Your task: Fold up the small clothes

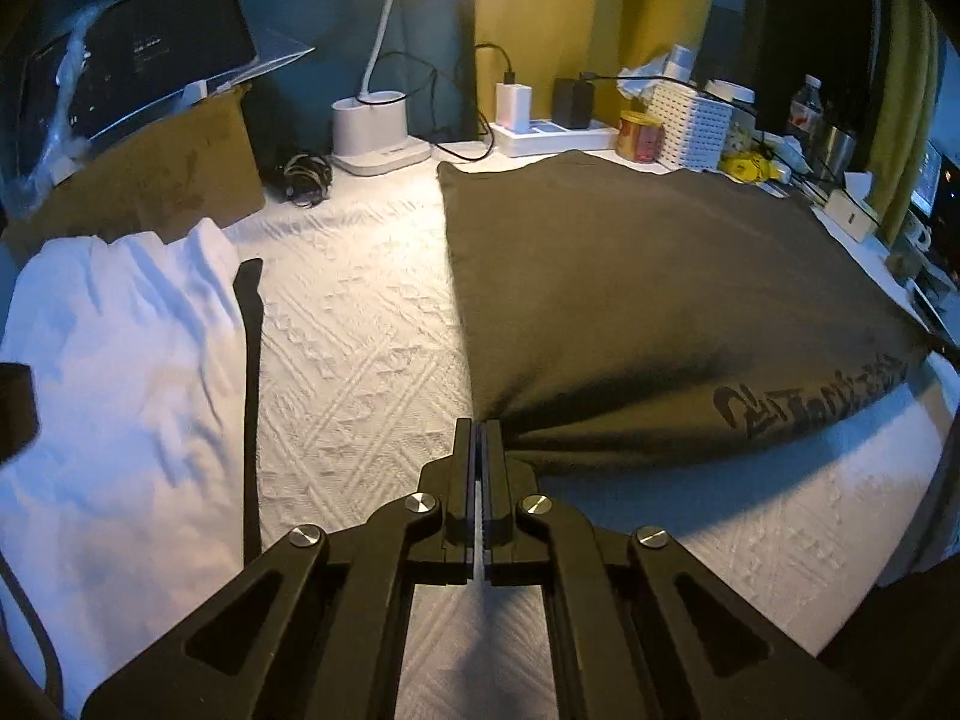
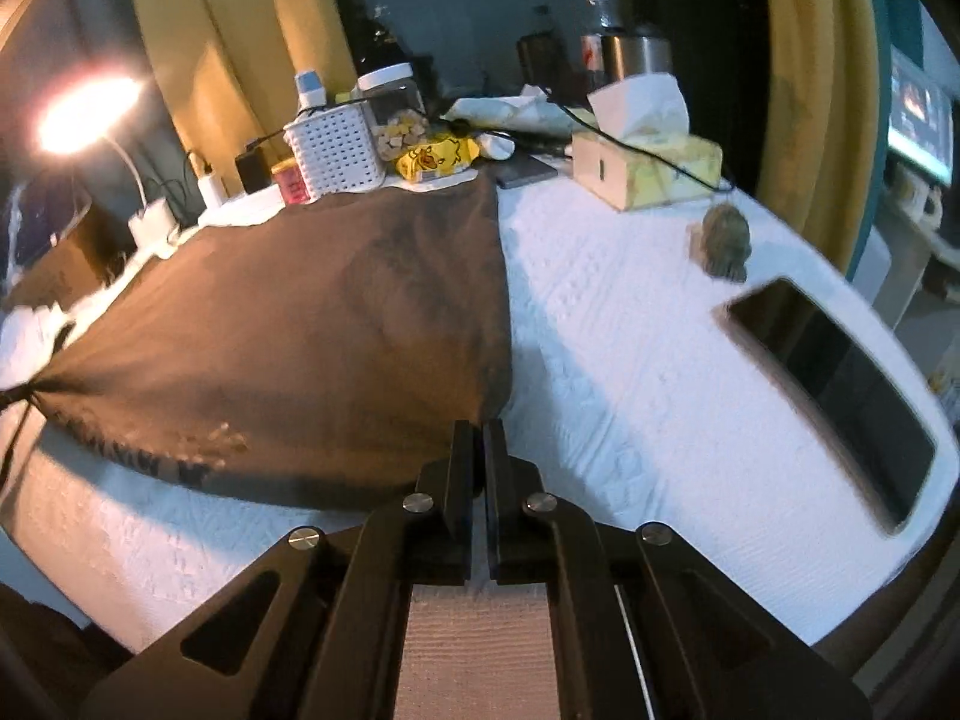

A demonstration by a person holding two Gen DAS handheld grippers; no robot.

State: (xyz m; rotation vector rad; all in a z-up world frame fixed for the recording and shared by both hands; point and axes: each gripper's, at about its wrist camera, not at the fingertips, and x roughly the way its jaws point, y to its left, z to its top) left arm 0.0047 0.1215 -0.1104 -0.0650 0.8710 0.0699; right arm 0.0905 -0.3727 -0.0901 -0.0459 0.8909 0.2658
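Two grippers each pinch a near corner of one dark brown garment (image 1: 660,276) spread on a white textured cloth (image 1: 360,324).

Left wrist view: the left gripper (image 1: 478,426) is closed on the garment's near left corner, fabric bunched into its tips. Dark printed writing (image 1: 810,393) runs along the near hem, too warped to read. Left of the garment lies a bare strip of cloth, then a rumpled white garment (image 1: 114,330) with a black strap (image 1: 251,396) at its edge. At the far edge stand a lamp base (image 1: 375,132), a power strip (image 1: 555,135) with chargers, a red and gold tin (image 1: 641,135) with an unreadable label, and a white perforated basket (image 1: 696,123).

Right wrist view: the right gripper (image 2: 478,426) is closed on the near right corner. To the right the cloth is open as far as a dark tablet (image 2: 840,384). The basket (image 2: 336,147) holds a bottle (image 2: 309,87); a clear jar (image 2: 396,114) holds pale pieces; a tissue box (image 2: 648,165) shows a tissue.
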